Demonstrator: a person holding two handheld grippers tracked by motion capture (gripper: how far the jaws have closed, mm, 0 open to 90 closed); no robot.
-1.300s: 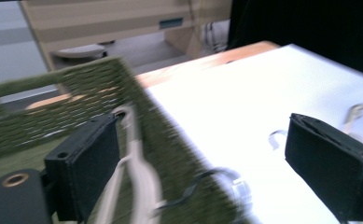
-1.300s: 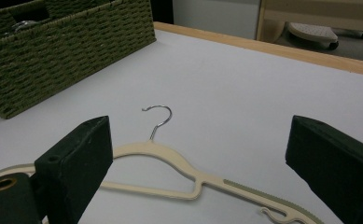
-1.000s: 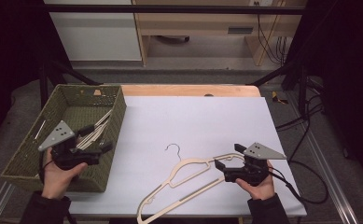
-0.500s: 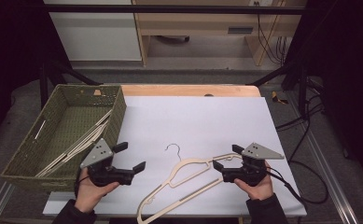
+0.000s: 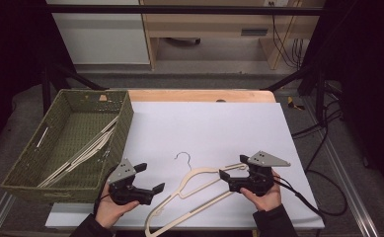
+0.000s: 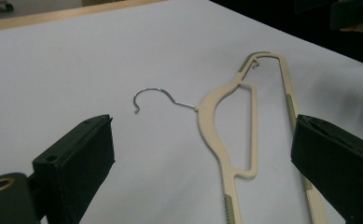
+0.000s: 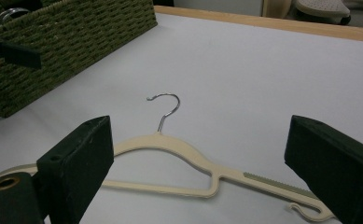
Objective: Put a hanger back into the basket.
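One hanger left on the table

Hangers already lie in the basket; a last hanger rests flat on the table, untouched. The left gripper and the right gripper flank it, jaws spread wide, holding nothing. It remains to be gripped and moved.

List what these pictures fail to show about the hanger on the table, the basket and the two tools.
- Hanger: in the left gripper view the bottom edge cuts off its lower end; in the right gripper view a black jaw hides its left arm.
- Basket: in the high view the near wall hides the ends of the hangers inside; their number is unclear.
- Right tool: in the high view, whether it touches the hanger is too small to tell.
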